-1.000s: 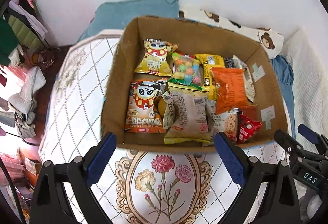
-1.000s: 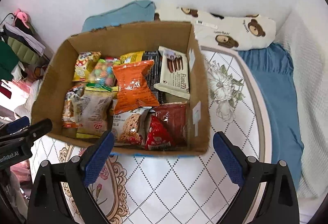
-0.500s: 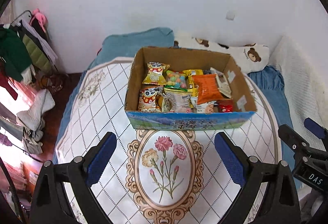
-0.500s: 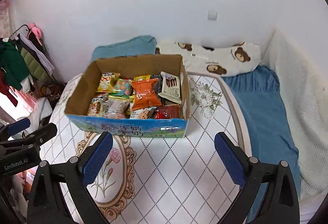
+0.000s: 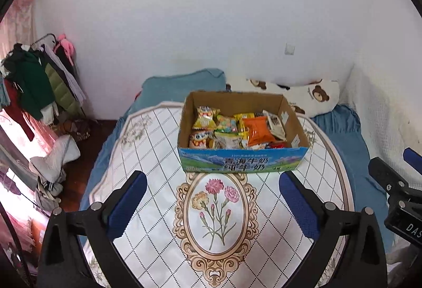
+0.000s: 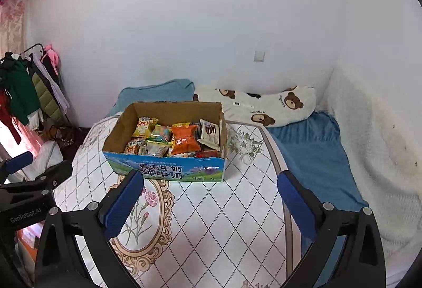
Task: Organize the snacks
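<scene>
A bed [image 5: 163, 209] with a white quilted cover fills the lower half of both views, with a flower medallion [image 5: 216, 211] printed at lower centre of the left view and a blue sheet [image 6: 311, 156] along the right side. On the cover, just above centre of each frame, stands an open cardboard box [image 5: 242, 164] with a blue printed front, and the snacks [image 5: 232, 130] lie inside it, packed close and overlapping. An orange packet [image 6: 186, 139] sits on top toward the right of the pile, yellow packets [image 5: 204, 118] at its upper left, and a pale wafer packet [image 6: 211, 131] leans by the right wall. Judging by this, the task looks close to finished: every packet in view is already in the box and none lies loose on the cover, though the sorting inside looks rough. The left tool [image 5: 211, 198] hangs spread wide and empty at the bottom of its frame, well short of the box; the right tool [image 6: 211, 195] is likewise spread and holds nothing. The near wall of the box hides the lowest row of packets, most labels are too small to read, and the foot of the bed is cut off by the lower edge, so stray snacks there cannot be ruled out.
</scene>
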Available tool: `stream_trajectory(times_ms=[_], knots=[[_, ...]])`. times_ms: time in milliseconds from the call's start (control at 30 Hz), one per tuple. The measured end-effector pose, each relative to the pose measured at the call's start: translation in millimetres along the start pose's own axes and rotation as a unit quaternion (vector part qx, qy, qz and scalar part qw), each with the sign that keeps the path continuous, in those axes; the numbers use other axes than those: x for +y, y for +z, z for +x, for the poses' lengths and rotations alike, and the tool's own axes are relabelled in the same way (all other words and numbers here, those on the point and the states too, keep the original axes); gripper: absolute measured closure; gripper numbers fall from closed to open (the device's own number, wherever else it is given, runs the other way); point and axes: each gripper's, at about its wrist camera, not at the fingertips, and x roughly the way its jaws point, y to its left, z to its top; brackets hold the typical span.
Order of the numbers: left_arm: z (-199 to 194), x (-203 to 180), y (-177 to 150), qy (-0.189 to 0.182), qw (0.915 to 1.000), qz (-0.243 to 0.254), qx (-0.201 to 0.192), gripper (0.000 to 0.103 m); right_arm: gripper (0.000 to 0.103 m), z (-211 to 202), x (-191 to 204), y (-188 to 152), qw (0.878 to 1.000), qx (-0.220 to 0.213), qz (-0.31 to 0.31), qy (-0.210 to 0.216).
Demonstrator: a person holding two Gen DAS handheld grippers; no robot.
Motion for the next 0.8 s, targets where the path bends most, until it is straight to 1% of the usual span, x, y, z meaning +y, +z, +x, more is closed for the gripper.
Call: stream_trajectory(times_ms=[67,167,233,400,500,633,800], knots=[[-10,0,0,0.0,1.0,0.001,-0.009,0.0,0.0,-10,-1,0,1.0,-0.008,-0.003,-0.002],[-20,2,0,-0.007,0.9999,-0.003,-0.015,0.0,0.0,-22,-3,-1,1.0,-0.015,0.003,0.01],[-25,2,-1,-0.003,0.9998,-0.003,-0.021,0.0,0.0,-27,-4,-2,1.0,-0.016,0.005,0.015],[-21,-1,-1,0.001,0.9997,-0.006,-0.024,0.0,0.0,-29,-5,-2,0.999,-0.02,0.009,0.027],[-11,-3,1,0.002,0.9997,-0.008,-0.022,0.0,0.0,-19,-4,-1,0.999,-0.019,0.01,0.028],[4,-6,7,0.01,0.9993,-0.006,-0.036,0.0,0.0,1,-4,2,0.999,-0.017,0.013,0.031],[24,-11,15,0.012,0.9993,-0.006,-0.036,0.0,0.0,28,-4,10,0.999,-0.018,0.016,0.027]])
